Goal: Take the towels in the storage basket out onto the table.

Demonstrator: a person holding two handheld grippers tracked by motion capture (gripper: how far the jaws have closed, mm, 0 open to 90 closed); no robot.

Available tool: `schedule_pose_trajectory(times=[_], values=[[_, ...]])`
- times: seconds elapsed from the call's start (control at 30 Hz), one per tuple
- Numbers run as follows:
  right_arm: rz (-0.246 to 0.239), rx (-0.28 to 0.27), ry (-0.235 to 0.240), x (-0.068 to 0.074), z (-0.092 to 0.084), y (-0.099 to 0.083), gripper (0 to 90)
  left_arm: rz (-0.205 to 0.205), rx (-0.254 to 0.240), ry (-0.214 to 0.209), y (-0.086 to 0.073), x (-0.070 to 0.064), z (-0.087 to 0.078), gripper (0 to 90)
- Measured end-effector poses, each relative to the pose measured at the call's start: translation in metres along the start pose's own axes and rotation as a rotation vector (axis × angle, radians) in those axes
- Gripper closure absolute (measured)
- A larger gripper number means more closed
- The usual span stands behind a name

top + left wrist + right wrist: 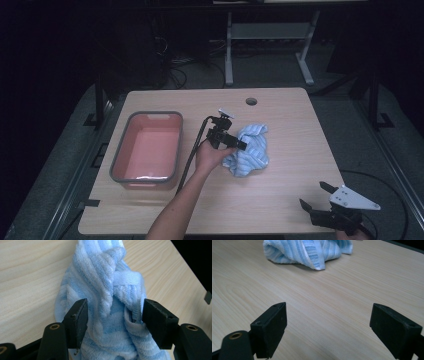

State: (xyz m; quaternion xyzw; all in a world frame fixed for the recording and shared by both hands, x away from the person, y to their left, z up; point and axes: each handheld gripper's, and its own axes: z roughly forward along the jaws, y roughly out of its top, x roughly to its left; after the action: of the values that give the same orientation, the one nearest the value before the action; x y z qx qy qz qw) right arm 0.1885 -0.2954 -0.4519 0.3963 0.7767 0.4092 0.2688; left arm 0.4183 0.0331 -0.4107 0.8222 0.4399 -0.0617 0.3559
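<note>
Here, nearest to the person, the right gripper (316,196) rests at the near right corner of the table (290,200), and its two black blocky jaws stand wide apart with only bare wood between them. The table top is pale wood with a fine straight grain and rounded corners. Farther in, near the middle, the left gripper (243,145) is held in the left hand (210,157) and points into the towel (250,150). In the left gripper view its jaws stand apart on both sides of a twisted fold of the towel (107,290); the soft cloth lies between them and brushes the pads, but it does not look squeezed. The towel is fluffy terry cloth with light blue and white stripes, crumpled in a loose heap on the wood. To the left of it stands a rectangular basin (120,155), pink inside with a grey rim. At the far edge there is a small round hole (251,101) in the table top.
</note>
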Motion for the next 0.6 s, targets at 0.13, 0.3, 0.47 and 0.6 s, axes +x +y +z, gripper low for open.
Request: schedule_pose_trajectory(times=[0.13,0.3,0.47,0.6], values=[[0.001,0.005,0.001,-0.001,0.0,0.0,13.6,0.003,-0.008,0.0,-0.002,-0.001,-0.006,36.2],[0.0,0.006,0.001,-0.001,0.0,0.0,13.6,0.007,-0.012,0.001,-0.004,-0.002,-0.011,34.4],[0.0,0.007,0.0,-0.001,0.001,0.0,13.6,0.012,-0.022,0.001,-0.006,-0.002,-0.016,33.6],[0.0,0.007,0.002,-0.001,0.001,0.0,13.6,0.015,-0.027,0.0,-0.009,-0.002,-0.019,33.2]])
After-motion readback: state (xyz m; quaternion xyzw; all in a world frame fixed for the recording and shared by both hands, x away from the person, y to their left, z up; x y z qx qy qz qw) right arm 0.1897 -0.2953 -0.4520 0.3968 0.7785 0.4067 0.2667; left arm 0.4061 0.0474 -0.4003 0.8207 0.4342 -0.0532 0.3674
